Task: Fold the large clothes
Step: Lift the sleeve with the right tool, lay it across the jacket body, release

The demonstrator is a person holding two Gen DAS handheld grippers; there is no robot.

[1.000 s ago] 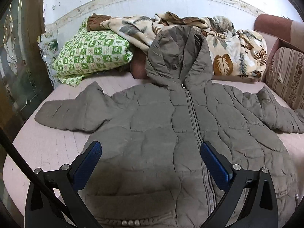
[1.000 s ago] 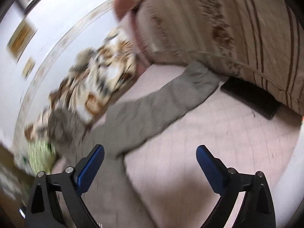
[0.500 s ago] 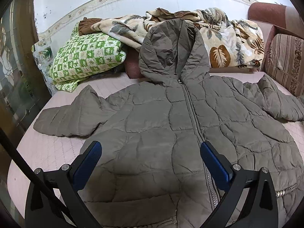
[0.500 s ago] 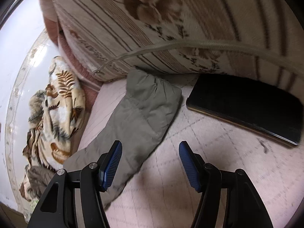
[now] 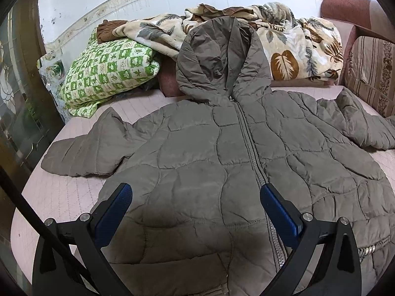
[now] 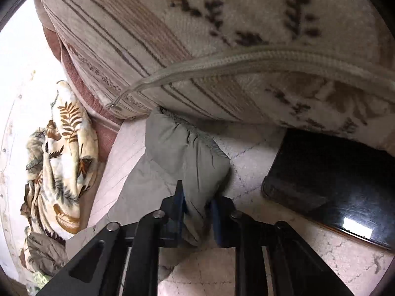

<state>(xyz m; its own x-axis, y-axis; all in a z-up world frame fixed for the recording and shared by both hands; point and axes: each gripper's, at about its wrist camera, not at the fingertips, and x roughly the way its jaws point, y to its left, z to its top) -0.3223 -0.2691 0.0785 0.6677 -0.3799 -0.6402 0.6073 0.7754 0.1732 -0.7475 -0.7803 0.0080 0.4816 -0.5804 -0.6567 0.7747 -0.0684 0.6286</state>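
A grey-brown quilted hooded jacket [image 5: 222, 162] lies spread front up on the pink bed, zipped, hood against the bedding at the back. Its left sleeve [image 5: 84, 148] and right sleeve [image 5: 365, 128] stretch out to the sides. My left gripper [image 5: 196, 204] is open and hovers above the jacket's lower front, holding nothing. In the right wrist view my right gripper [image 6: 197, 207] is shut on the jacket's right sleeve [image 6: 187, 153] just behind the cuff, beside a striped cushion [image 6: 222, 37].
A green checked pillow [image 5: 108, 71] and a leaf-print blanket [image 5: 291, 46] are piled at the back. The striped cushion [image 5: 370, 74] stands at the right. A black phone [image 6: 333, 185] lies on the pink mattress [image 6: 271, 259] right of the cuff. A dark door [image 5: 17, 123] stands left.
My right gripper moved in over the sleeve cuff and shut on it. My left gripper drew back and up slightly, still open, so the whole jacket shows.
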